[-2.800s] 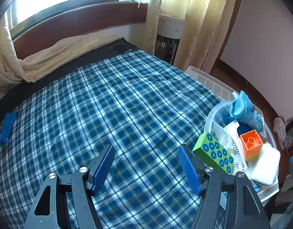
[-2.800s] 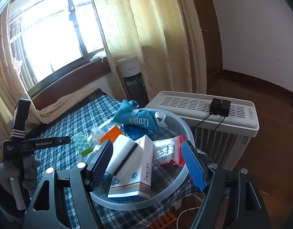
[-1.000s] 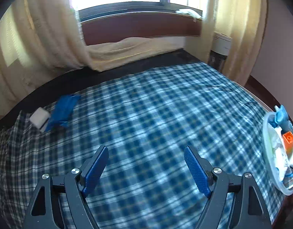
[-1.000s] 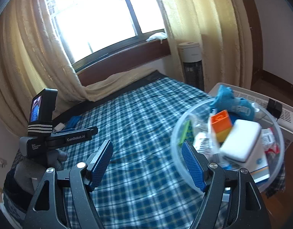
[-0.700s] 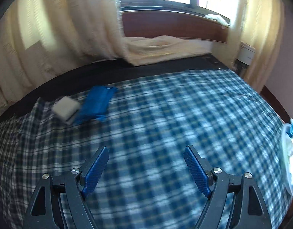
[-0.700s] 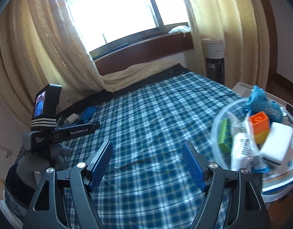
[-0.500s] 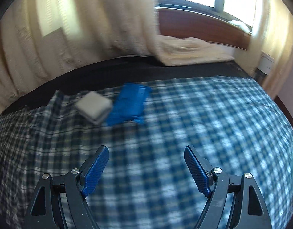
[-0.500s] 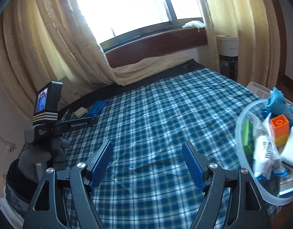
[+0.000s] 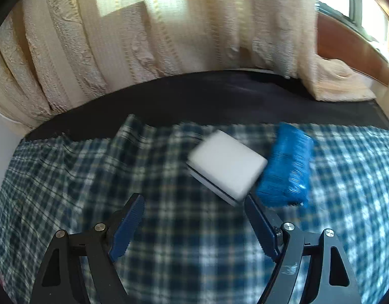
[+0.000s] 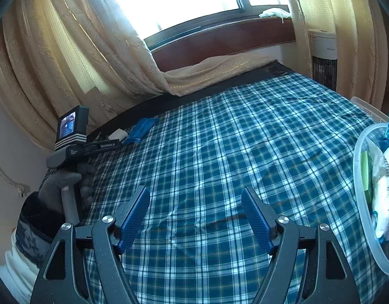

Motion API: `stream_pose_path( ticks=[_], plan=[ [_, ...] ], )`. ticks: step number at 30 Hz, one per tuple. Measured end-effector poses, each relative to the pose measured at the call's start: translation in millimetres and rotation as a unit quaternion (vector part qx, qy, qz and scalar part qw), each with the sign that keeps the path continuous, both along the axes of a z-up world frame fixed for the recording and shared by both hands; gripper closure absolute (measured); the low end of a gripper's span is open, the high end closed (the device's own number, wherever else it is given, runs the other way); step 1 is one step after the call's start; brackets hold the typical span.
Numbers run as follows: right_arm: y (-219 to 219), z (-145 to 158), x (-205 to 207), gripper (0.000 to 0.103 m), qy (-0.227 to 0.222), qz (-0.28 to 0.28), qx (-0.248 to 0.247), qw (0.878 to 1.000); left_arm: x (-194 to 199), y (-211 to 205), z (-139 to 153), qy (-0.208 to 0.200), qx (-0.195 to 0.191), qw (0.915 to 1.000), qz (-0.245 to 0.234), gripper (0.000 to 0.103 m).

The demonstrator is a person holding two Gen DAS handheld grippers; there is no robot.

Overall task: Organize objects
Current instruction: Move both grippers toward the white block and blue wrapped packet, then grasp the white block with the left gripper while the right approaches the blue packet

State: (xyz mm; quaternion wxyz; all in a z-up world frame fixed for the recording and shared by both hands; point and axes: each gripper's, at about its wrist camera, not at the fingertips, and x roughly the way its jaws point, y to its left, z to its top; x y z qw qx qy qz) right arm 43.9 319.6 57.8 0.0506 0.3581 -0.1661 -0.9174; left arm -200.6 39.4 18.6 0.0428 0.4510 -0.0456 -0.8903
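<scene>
**A:** Plaid bedspread [image 10: 245, 136] fills both views, with curtains [image 9: 143, 38] behind it. Working left to right from your left wrist: your left gripper [image 9: 194, 217] hangs with its jaws wide apart and nothing between them, low over the cloth. Just past its tips lies the white sponge [image 9: 226, 163], and touching the sponge's right side is the blue packet [image 9: 286, 168].

**B:** And my other hand?

**A:** Your right gripper [image 10: 195, 210] is also spread wide and empty, over the middle of the bed, well apart from both items. At the far right edge sits the clear tub [image 10: 364, 202], already holding a pile of things.

**B:** What could trip me up?

**A:** I'd judge the sponge is your next pick, but it sits skewed to your jaws and right of centre. Your right finger [image 9: 260, 228] is nearly at its near corner. Push forward like this and you'll likely shove it rather than straddle it, or catch the packet as well, since the two touch. The left view is blurred, so the gripper seems to be moving fast. The soft cloth may also bunch under the tips.
</scene>
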Motion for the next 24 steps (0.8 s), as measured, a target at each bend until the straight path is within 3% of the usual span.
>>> stream_pose_path(
  ticks=[10,18,24],
  plan=[
    [-11,-5,-12,0.027,-0.015,0.012,0.001,1.000,-21,-7,-9,-0.003,0.009,0.9998,-0.017,0.018],
    [-19,-8,-20,0.027,-0.024,0.016,0.007,1.000,-37,-18,-12,-0.010,0.048,0.9985,-0.024,0.019],
    [-29,-12,-27,0.027,-0.032,0.020,0.010,0.999,-40,-19,-17,-0.002,0.063,0.9973,-0.037,0.032]
  ],
)
